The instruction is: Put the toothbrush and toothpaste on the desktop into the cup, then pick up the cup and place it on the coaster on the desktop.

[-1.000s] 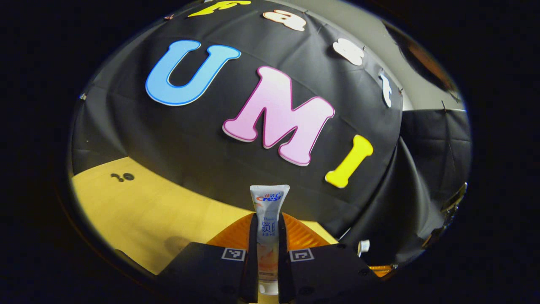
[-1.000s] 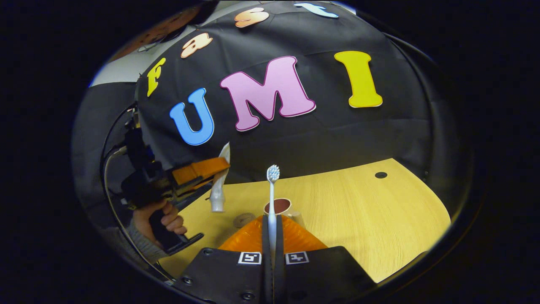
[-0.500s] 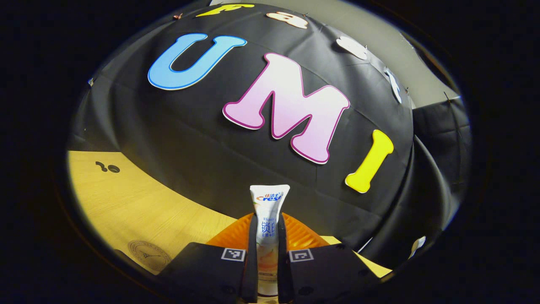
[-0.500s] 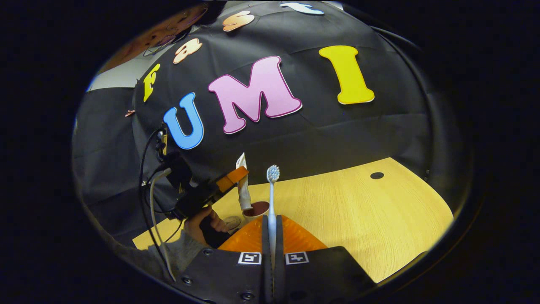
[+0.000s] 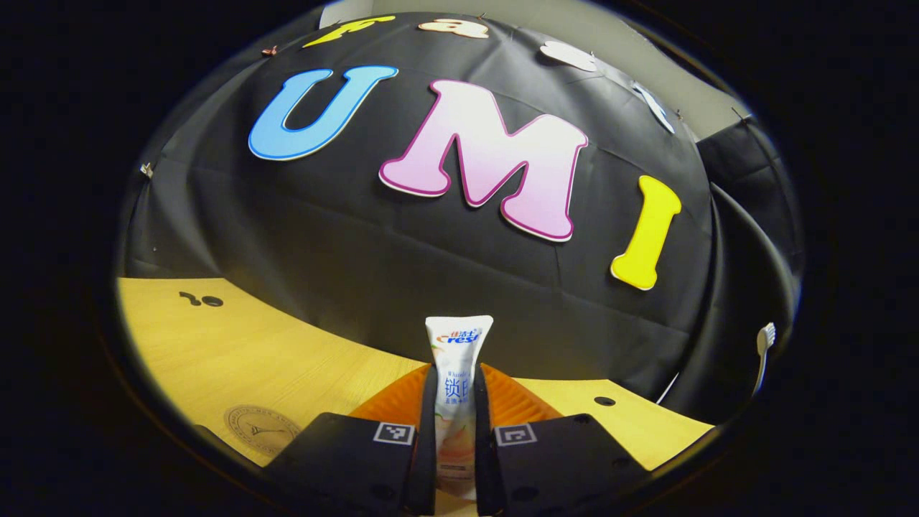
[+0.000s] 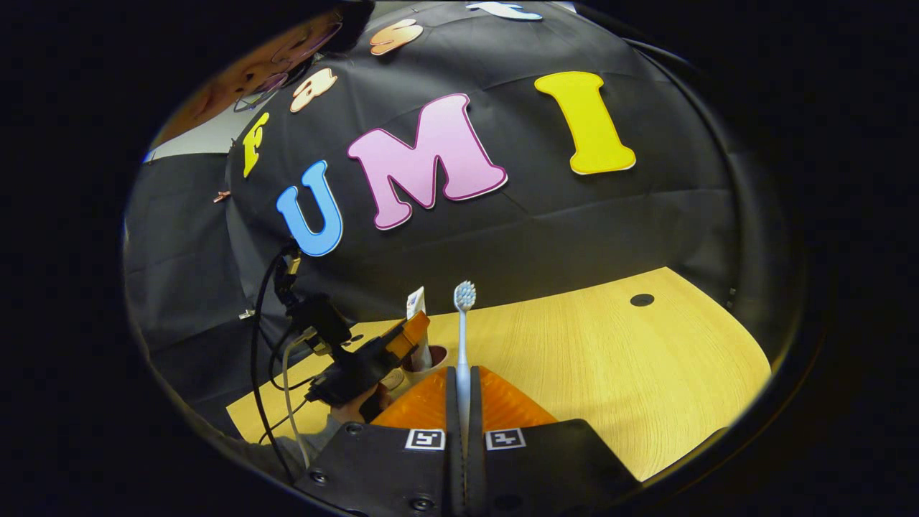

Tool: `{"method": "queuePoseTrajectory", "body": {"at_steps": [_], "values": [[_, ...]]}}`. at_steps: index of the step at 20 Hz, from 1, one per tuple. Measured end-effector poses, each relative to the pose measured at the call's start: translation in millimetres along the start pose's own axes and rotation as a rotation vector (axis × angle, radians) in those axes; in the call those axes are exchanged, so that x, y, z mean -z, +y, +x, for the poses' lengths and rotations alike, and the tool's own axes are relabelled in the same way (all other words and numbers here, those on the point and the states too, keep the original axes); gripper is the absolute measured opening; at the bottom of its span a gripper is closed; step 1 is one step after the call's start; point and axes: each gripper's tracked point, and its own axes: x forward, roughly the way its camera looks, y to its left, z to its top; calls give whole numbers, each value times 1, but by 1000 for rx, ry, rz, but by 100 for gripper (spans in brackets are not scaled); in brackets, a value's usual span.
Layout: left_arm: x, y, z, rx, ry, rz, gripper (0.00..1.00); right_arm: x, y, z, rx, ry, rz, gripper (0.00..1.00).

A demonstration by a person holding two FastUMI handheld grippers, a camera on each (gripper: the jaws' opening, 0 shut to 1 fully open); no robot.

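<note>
Lowered since a second ago: left gripper (image 5: 455, 459) clamps toothpaste (image 5: 457, 388), cap end now in the cup (image 6: 423, 357). Right gripper (image 6: 464, 431) grips toothbrush (image 6: 463, 337) upright, nearby. Release paste only once seated; keep cup from tipping.

Right gripper view: desktop (image 6: 610, 373) bare to the right and far side, room to pass. Left-near is crowded: cup (image 6: 425, 357) w/ toothpaste (image 6: 416, 316) standing in it, left gripper (image 6: 409, 334) over its rim, cables (image 6: 269, 359) trailing behind. Booth wall blocks far edge.
</note>
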Motion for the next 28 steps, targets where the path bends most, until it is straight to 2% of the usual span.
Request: {"method": "queuePoseTrajectory", "body": {"at_steps": [2, 3, 5, 6, 7, 8, 9, 10, 11, 12, 14, 15, 16, 17, 24, 28], "values": [[7, -2, -3, -4, 15, -18, 27, 1, -3, 2, 6, 1, 2, 6], [11, -3, -5, -4, 23, -21, 34, 0, -4, 2, 8, -1, 2, 6], [17, -9, -11, 18, 41, -25, 31, -1, -3, 3, 8, -7, 11, 6], [20, -12, -15, 29, 54, -30, 33, -3, -2, 4, 5, -11, 18, 6], [21, -11, -18, 24, 56, -27, 46, -4, -1, 5, 2, -16, 25, 6], [20, -9, -19, 19, 46, -27, 48, -6, 1, 6, 0, -21, 30, 6], [18, -8, -22, 20, 46, -38, 39, -8, 2, 8, -2, -26, 35, 6], [17, -7, -25, 21, 50, -54, 41, -11, 4, 10, -7, -34, 39, 6], [16, -3, -28, 15, 55, -69, 55, -15, 7, 12, -12, -44, 43, 6], [16, 0, -31, 10, 62, -83, 58, -20, 10, 16, -17, -58, 48, 6], [15, 9, -41, -2, 71, -113, 52, -33, 18, 27, -32, -94, 60, 6], [13, 12, -48, -8, 74, -134, 63, -38, 22, 34, -43, -110, 71, 6], [13, 12, -54, 0, 80, -155, 63, -44, 26, 40, -53, -128, 80, 6], [13, 13, -61, 0, 88, -171, 54, -51, 31, 48, -64, -147, 87, 6], [-1, 28, -113, 0, 105, -172, 55, -79, 66, 117, -132, -247, 23, 5], [0, 44, -150, -13, 147, -140, 55, -73, 69, 159, -118, -260, -56, 6]]}}
